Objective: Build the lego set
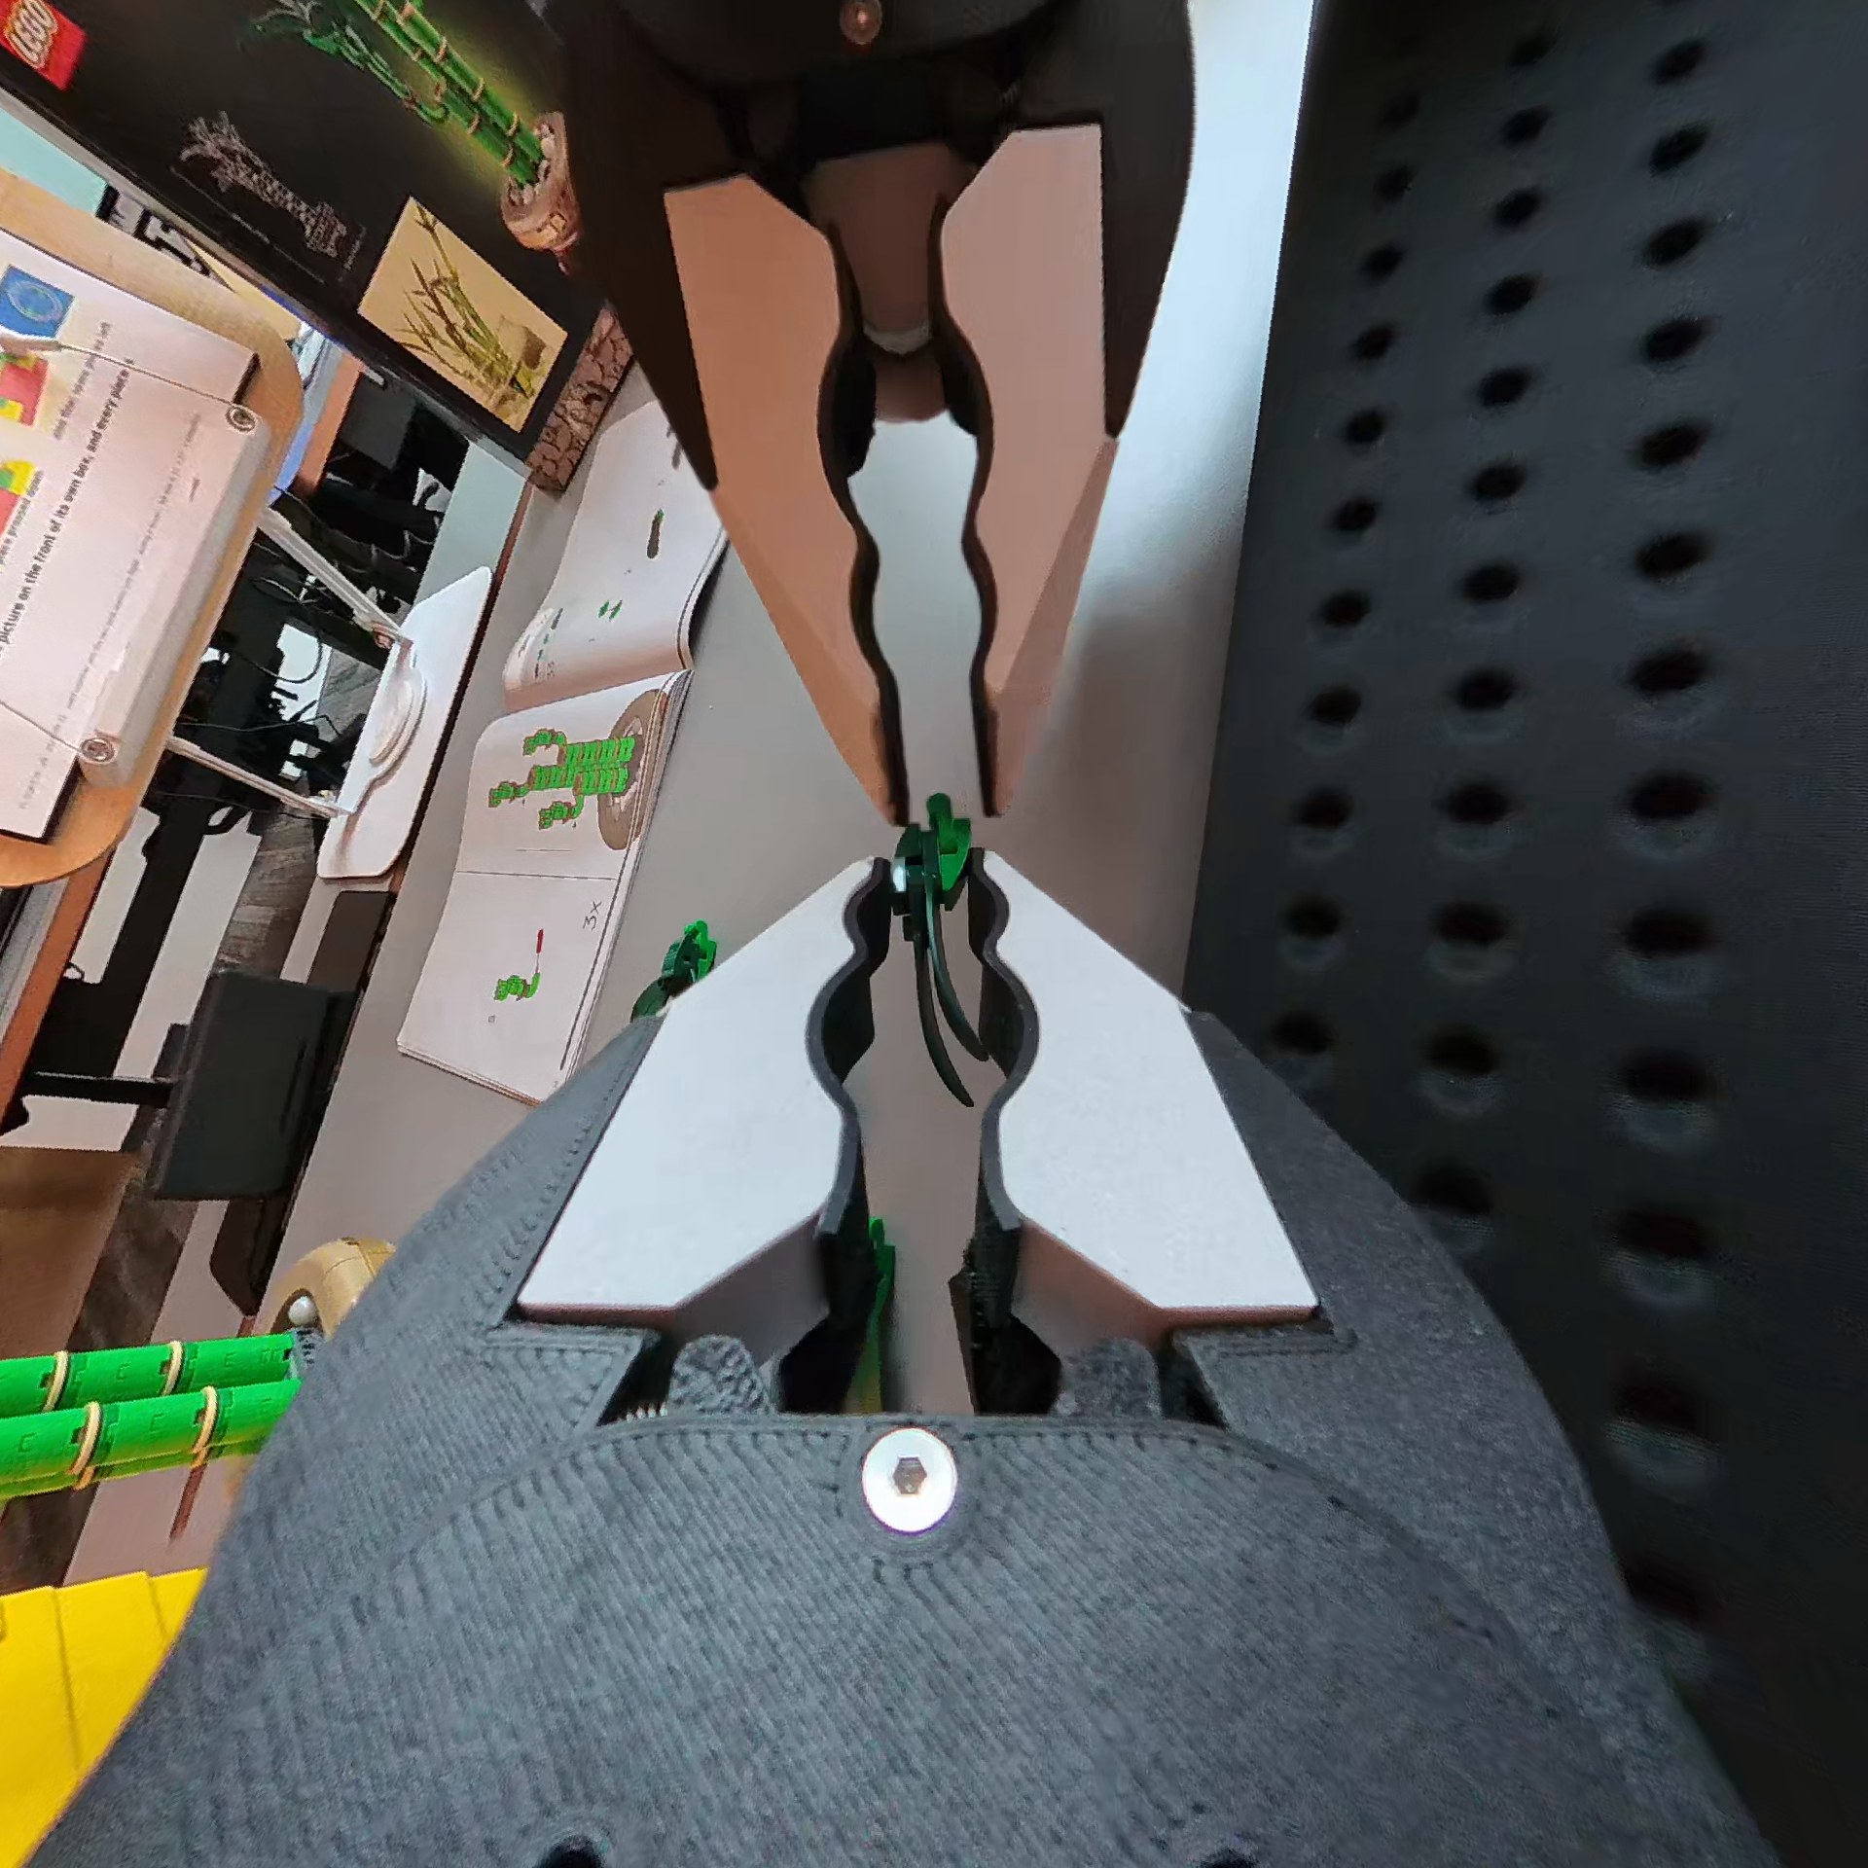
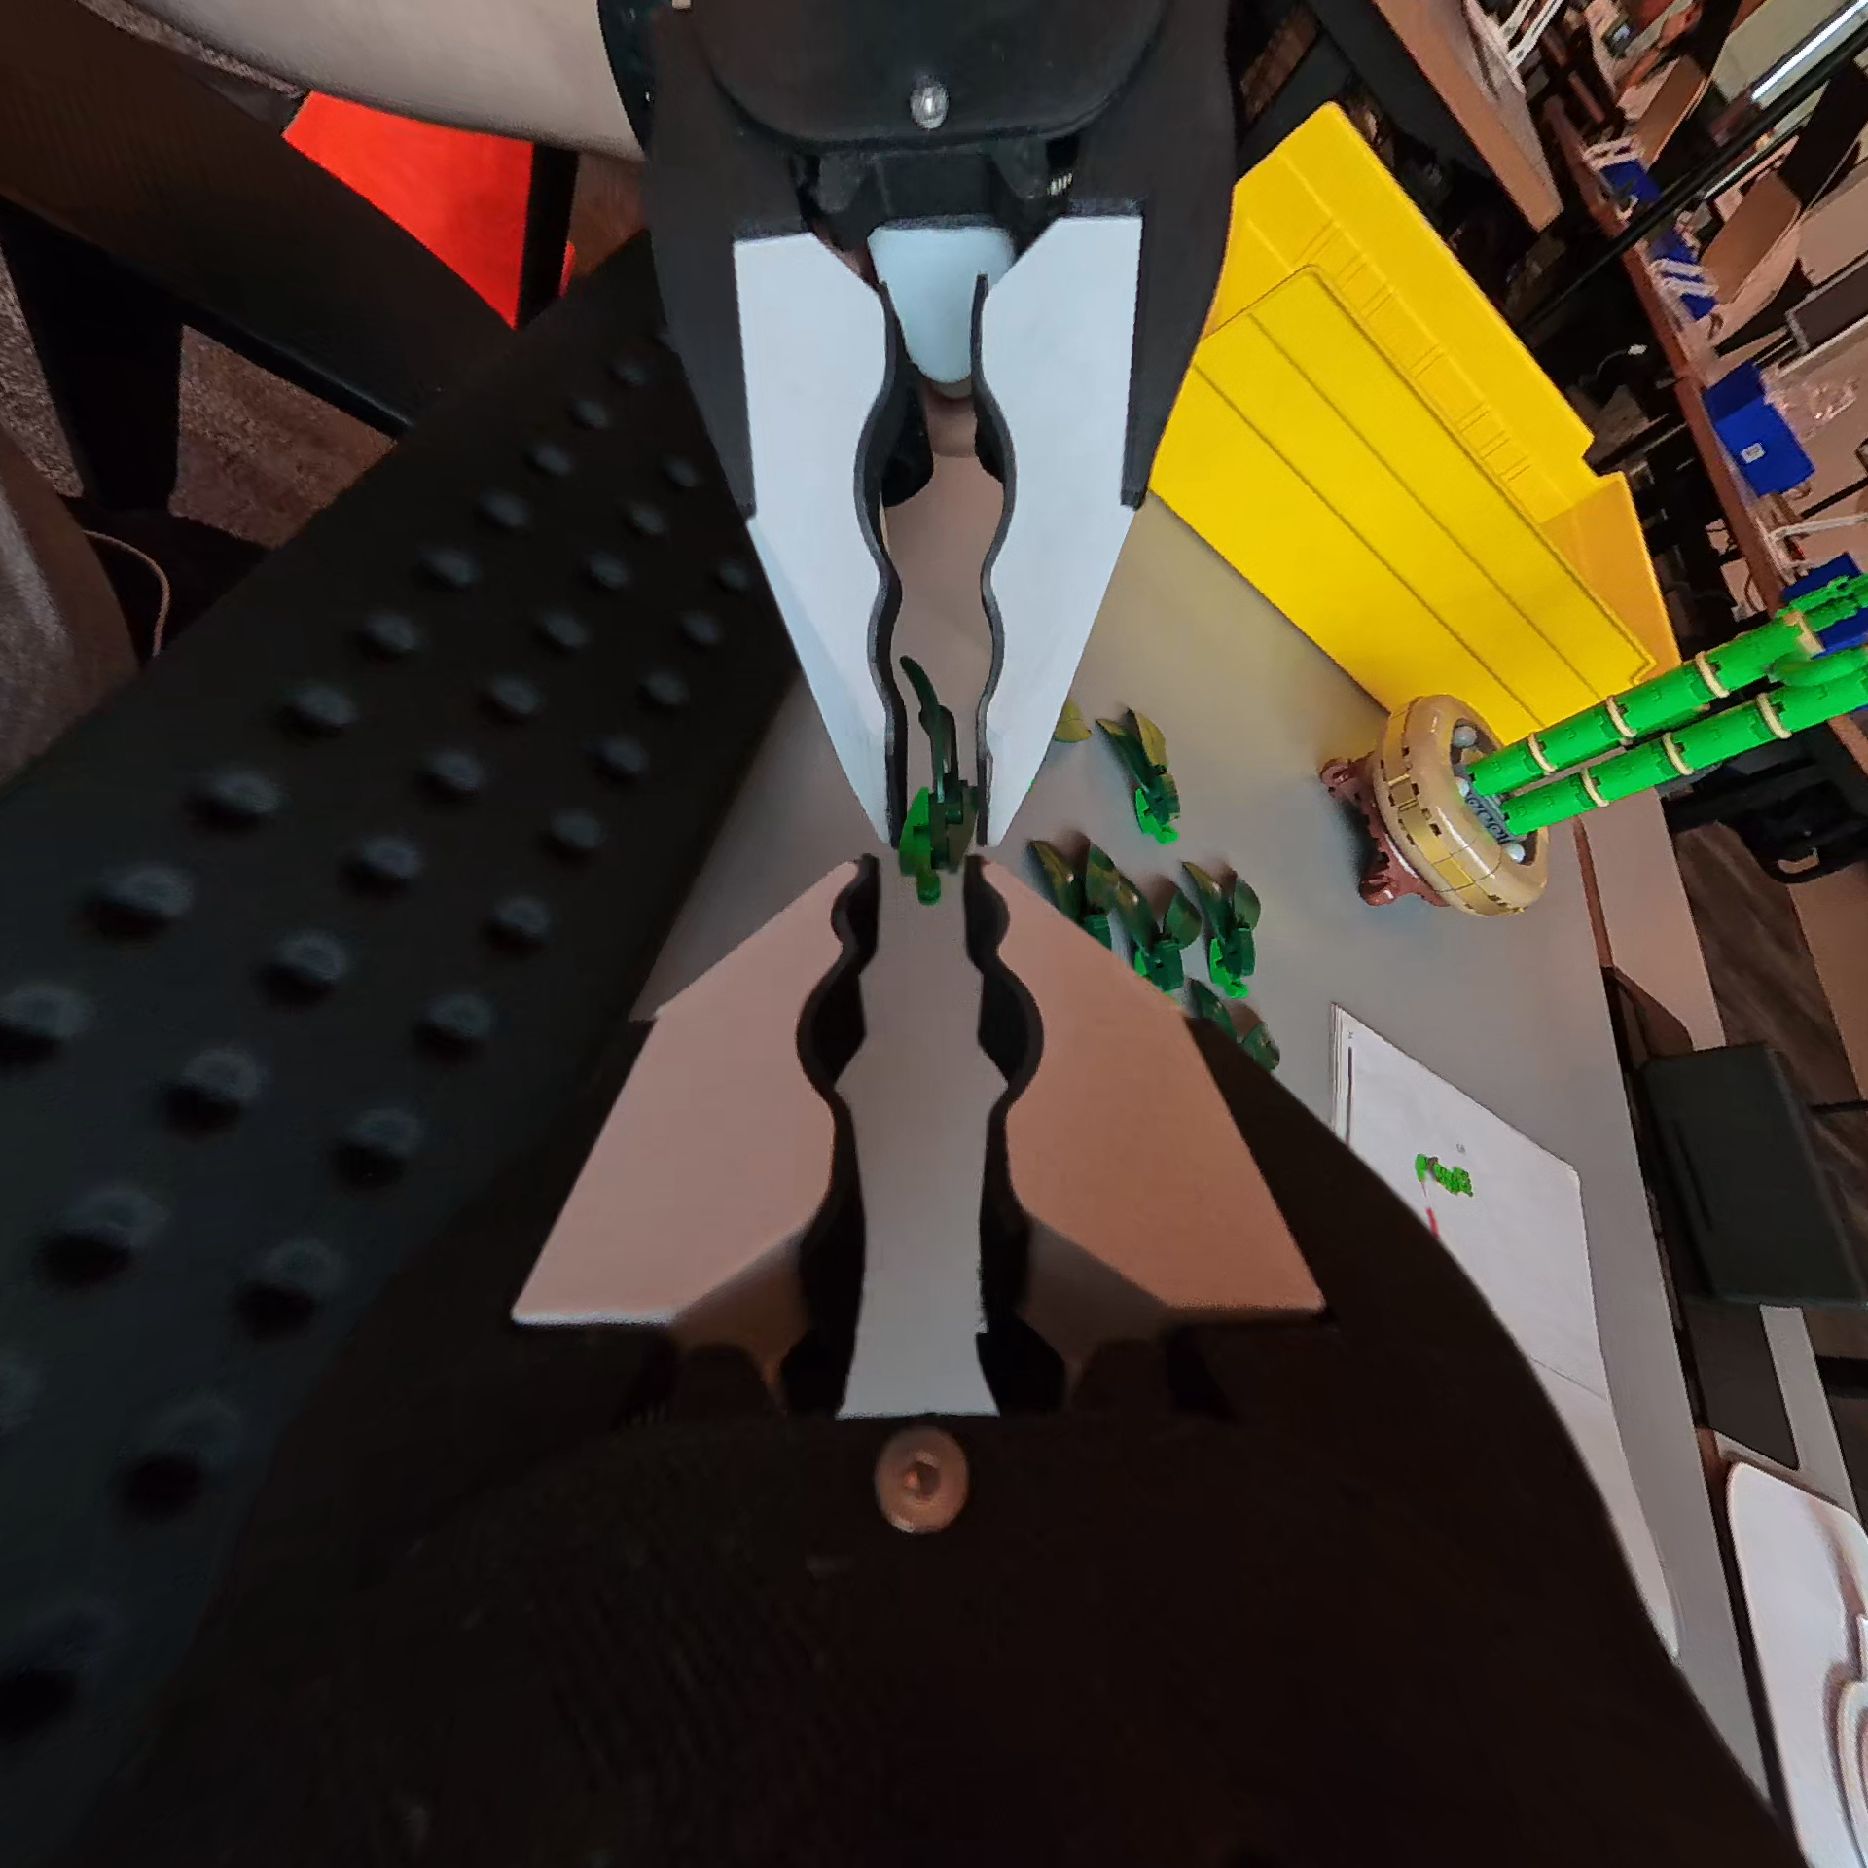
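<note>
Gripping a green leaf piece [image 1: 935,859] at its tips, the left gripper [image 1: 925,874] faced the right gripper [image 2: 918,869], whose jaws stood slightly parted, tip-to-tip above the tabletop [image 2: 1314,970].

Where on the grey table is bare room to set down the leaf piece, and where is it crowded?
Bare grey table lies between the loose leaf pieces, the tan pot base and the white instruction sheet. A smaller strip runs along the yellow bin. It is crowded around the leaves, beside the two gripper tips.
</note>
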`<state>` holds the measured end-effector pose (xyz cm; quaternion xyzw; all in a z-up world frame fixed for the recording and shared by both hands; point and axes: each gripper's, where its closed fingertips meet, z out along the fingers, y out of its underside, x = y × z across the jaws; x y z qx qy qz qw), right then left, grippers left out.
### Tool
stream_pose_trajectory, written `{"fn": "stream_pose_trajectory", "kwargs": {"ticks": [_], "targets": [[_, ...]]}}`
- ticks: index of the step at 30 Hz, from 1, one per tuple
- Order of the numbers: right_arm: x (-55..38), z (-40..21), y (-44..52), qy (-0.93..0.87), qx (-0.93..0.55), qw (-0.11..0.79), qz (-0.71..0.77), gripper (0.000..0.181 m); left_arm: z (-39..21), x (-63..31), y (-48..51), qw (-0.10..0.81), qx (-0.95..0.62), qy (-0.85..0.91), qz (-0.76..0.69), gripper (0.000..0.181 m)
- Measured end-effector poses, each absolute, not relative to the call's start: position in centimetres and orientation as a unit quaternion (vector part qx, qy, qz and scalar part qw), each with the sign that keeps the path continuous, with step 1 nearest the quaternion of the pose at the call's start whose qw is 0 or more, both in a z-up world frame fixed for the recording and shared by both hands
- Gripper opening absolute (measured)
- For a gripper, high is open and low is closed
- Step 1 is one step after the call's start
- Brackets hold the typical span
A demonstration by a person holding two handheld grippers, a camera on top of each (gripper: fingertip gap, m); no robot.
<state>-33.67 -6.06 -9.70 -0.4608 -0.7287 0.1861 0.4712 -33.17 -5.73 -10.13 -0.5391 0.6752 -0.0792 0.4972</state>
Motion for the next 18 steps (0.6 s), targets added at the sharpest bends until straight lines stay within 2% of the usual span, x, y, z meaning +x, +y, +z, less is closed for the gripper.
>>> {"fn": "stream_pose_trajectory", "kwargs": {"ticks": [1,6,18], "targets": [[-33.76,-9.5,-6.03,-0.727,-0.458,0.478,0.184,0.018,-10.11,-33.19,-5.7,0.497,-0.54,0.675,-0.078,0.013],[-34.03,-9.17,-6.29,-0.733,-0.437,0.493,0.168,0.011,-9.91,-33.01,-5.9,0.496,-0.54,0.675,-0.086,0.013],[-33.63,-9.05,-6.69,-0.742,-0.428,0.487,0.169,0.011,-9.39,-32.55,-6.58,0.497,-0.533,0.676,-0.113,0.012]]}}
